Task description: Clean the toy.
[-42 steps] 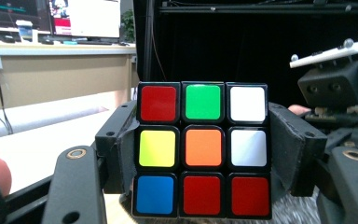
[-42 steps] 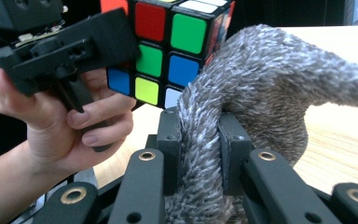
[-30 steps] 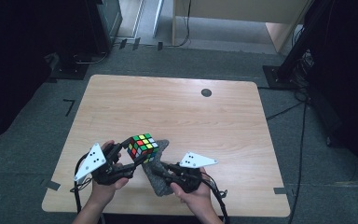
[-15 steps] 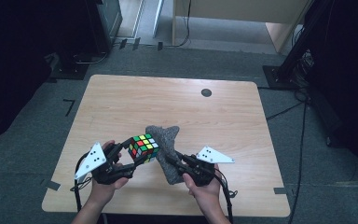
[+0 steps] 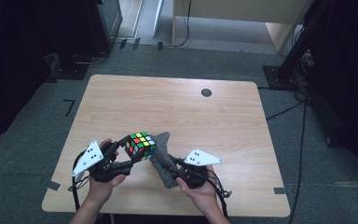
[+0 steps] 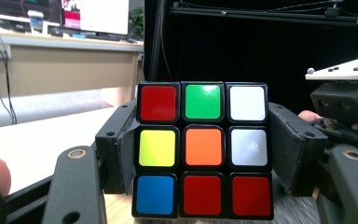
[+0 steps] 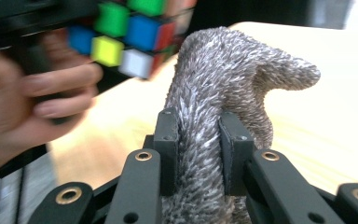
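A colourful puzzle cube (image 5: 140,145) (image 6: 202,149) is held off the wooden table (image 5: 177,107), with my left gripper (image 5: 131,151) (image 6: 202,154) shut on its two sides. Its facing side shows red, green, white, yellow, orange and blue stickers. A grey fuzzy cloth (image 5: 162,158) (image 7: 219,107) stands bunched up between the two jaws of my right gripper (image 5: 168,165) (image 7: 198,154), which is shut on it. In the right gripper view the cube (image 7: 130,32) and the hand (image 7: 32,93) that holds the left gripper lie close to the cloth's upper left. The cloth's top sits right beside the cube.
A small dark round spot (image 5: 206,92) marks the table's far side. Dark stands and cables (image 5: 289,70) ring the table on the grey floor. In the left gripper view my right gripper's grey plate (image 6: 345,70) shows at the right.
The right gripper with the cloth has shifted a little between frames and the cloth now leans against the cube's right side. The left gripper and cube have stayed in place.
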Tool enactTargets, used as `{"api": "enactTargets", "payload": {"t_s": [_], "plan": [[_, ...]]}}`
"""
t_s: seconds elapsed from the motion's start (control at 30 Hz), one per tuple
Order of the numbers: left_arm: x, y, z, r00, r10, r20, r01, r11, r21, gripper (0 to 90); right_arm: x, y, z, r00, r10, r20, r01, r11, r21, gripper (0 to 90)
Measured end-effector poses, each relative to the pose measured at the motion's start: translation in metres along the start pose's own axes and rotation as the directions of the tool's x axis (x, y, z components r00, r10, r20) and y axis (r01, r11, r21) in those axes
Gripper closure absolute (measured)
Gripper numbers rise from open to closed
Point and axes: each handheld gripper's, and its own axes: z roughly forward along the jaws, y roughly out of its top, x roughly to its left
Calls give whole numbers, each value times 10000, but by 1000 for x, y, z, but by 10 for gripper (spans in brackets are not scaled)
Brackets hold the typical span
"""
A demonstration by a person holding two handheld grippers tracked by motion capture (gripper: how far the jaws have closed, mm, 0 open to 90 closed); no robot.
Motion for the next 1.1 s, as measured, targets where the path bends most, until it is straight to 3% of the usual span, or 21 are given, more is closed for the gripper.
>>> {"api": "enactTargets", "payload": {"t_s": [0.1,0.17,0.27,0.4,0.63,0.7,0.83,0.87,1.0,1.1], "plan": [[1,-2,2,10000,-68,-50,69,9997,250,341,-12,-3,-2,9967,198,786,-201,9998,26,684],[1,-3,4,10000,-90,10,90,9993,362,341,-17,-3,-2,9950,132,986,-131,9999,-12,565],[1,-3,6,9999,-106,42,104,9988,471,341,-14,-2,0,9897,-833,1160,852,9963,-112,434],[2,-4,8,9993,-282,242,263,9968,754,341,-2,0,1,9740,-1997,1068,2049,9779,-407,348],[-8,-9,17,9982,-233,558,168,9935,1127,341,19,-5,9,9426,-3269,679,3314,9408,-713,285],[-11,-9,19,9984,-227,519,169,9939,1090,341,24,-6,11,9472,-3160,555,3194,9448,-729,252],[-18,-11,22,9987,-330,399,294,9956,890,341,31,-6,16,9770,-2068,523,2105,9743,-806,196],[-21,-12,23,9988,-340,360,308,9960,844,341,32,-5,16,9806,-1884,549,1926,9775,-854,189],[-26,-14,26,9970,-725,265,707,9953,657,340,38,-6,18,9839,-1512,956,1604,9823,-970,174],[-27,-17,28,9924,-1149,433,1117,9913,692,340,43,-7,19,9845,-1309,1171,1438,9835,-1099,174]]}}
